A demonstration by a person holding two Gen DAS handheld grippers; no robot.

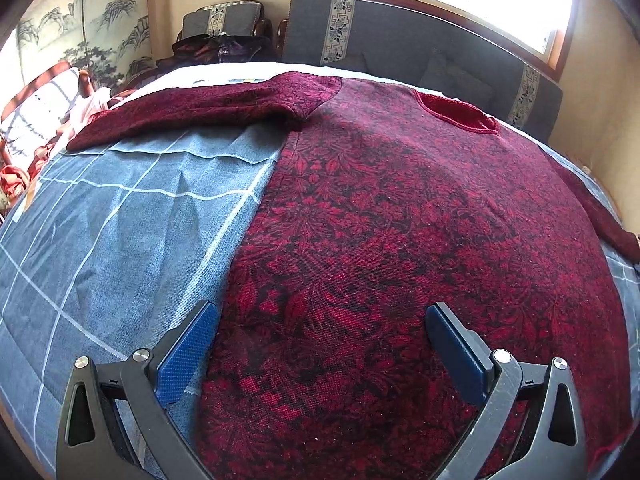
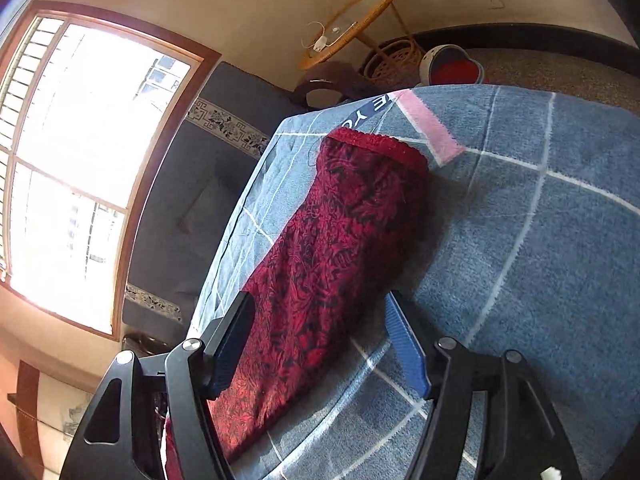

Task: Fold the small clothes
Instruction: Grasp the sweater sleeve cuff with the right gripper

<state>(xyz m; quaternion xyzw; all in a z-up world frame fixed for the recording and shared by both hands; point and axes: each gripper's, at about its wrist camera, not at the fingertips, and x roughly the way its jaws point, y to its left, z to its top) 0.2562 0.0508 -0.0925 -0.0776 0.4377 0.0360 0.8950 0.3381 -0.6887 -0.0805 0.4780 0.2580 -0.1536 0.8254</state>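
Observation:
A dark red floral sweater (image 1: 392, 216) lies flat on a blue checked blanket (image 1: 120, 216), neck hole (image 1: 456, 114) far, left sleeve (image 1: 192, 114) stretched out to the left. My left gripper (image 1: 320, 344) is open above the sweater's lower left edge, its jaws wide apart and empty. In the right wrist view the sweater's right sleeve (image 2: 340, 240) runs away from me to its red cuff (image 2: 380, 144). My right gripper (image 2: 320, 344) is open with its jaws straddling the sleeve near the shoulder, not closed on it.
A grey padded sofa back (image 1: 400, 40) stands behind the blanket under a bright window (image 2: 80, 160). A pile of clothes (image 1: 60, 128) lies at far left. A rattan side table (image 2: 352, 20) and baskets (image 2: 396, 60) stand past the blanket's (image 2: 540, 240) far edge.

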